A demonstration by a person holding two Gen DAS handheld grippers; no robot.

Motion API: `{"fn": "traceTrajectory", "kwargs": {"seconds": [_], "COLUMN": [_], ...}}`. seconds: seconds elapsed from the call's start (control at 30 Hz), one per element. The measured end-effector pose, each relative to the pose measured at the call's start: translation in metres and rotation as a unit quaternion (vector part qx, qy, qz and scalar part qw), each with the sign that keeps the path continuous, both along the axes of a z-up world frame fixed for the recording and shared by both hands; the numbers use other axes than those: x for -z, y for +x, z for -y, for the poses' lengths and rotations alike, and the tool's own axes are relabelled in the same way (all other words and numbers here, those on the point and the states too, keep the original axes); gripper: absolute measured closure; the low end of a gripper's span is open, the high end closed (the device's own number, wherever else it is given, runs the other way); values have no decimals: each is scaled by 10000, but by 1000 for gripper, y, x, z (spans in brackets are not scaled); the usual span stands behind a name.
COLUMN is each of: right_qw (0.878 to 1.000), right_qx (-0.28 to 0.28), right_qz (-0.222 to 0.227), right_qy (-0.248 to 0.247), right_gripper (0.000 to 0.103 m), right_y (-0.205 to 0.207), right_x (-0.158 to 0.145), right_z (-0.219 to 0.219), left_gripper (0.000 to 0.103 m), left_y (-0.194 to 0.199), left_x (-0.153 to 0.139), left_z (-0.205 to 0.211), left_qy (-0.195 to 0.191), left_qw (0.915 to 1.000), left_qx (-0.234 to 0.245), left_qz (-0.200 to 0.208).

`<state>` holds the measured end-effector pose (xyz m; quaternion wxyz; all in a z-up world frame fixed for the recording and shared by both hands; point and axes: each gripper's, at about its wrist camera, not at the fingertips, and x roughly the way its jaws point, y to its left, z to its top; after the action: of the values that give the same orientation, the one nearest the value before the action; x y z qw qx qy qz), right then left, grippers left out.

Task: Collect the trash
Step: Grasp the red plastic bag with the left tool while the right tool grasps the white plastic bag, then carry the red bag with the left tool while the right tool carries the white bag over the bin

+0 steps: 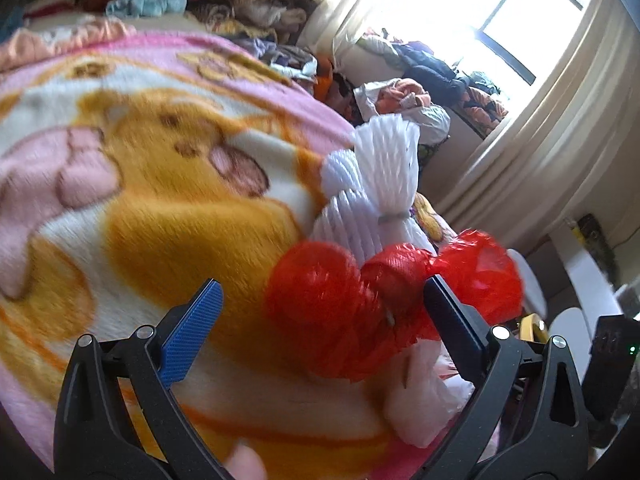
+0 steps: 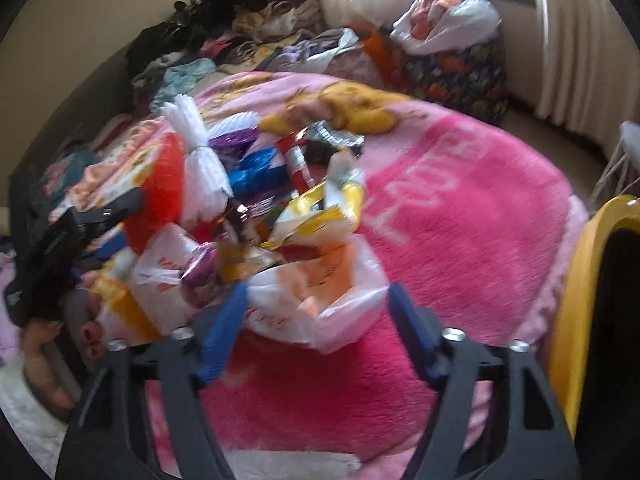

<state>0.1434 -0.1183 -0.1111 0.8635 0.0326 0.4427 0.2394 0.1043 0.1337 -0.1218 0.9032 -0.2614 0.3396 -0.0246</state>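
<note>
A heap of trash lies on a pink blanket [image 2: 460, 208]: a white foam net [image 2: 196, 136], a red mesh bag [image 2: 160, 188], a blue wrapper [image 2: 256, 172], a yellow wrapper [image 2: 320, 212] and a white plastic bag [image 2: 320, 304]. My right gripper [image 2: 318, 286] is open, its blue fingertips on either side of the white bag's near rim, pads not pressing. In the left wrist view my left gripper [image 1: 324, 284] is open around the red mesh bag [image 1: 332, 308]; the foam net [image 1: 376, 176] lies just beyond it. The left gripper [image 2: 120, 220] also shows at the heap's left edge.
A yellow-rimmed bin [image 2: 580, 280] stands at the right beside the bed. Piled clothes [image 2: 248, 28] cover the far side of the bed, and a filled white bag [image 2: 444, 20] sits by the curtain [image 2: 580, 40]. A person's fingers [image 2: 44, 344] hold the left gripper.
</note>
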Motion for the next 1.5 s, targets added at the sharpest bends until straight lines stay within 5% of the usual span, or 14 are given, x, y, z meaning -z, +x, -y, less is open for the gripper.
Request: {"fn": "traceTrajectory", "kwargs": {"seconds": [0.23, 0.3, 0.4, 0.97, 1.5], "right_qw": [9991, 9986, 9983, 9910, 9792], "right_qx": [-212, -218, -248, 209, 985], "right_qz": [369, 451, 526, 1161, 1555], "right_qy": [-57, -157, -105, 636, 849], "right_gripper": [70, 72, 73, 74, 76], "right_y": [-22, -28, -37, -66, -81], "right_x": [-18, -23, -30, -91, -112], "right_z": [0, 2, 8, 66, 128], "left_gripper": [46, 62, 71, 75, 75], "left_y": [-8, -11, -18, -39, -28], "left_x": [-6, -12, -22, -94, -108], "left_z": [14, 18, 25, 57, 96], "left_qy": [-31, 32, 128, 358, 600], "left_qw": [9996, 9995, 9990, 9920, 9883], "left_qx": [263, 292, 370, 612, 833], "left_qz": [54, 101, 201, 1047, 1130]}}
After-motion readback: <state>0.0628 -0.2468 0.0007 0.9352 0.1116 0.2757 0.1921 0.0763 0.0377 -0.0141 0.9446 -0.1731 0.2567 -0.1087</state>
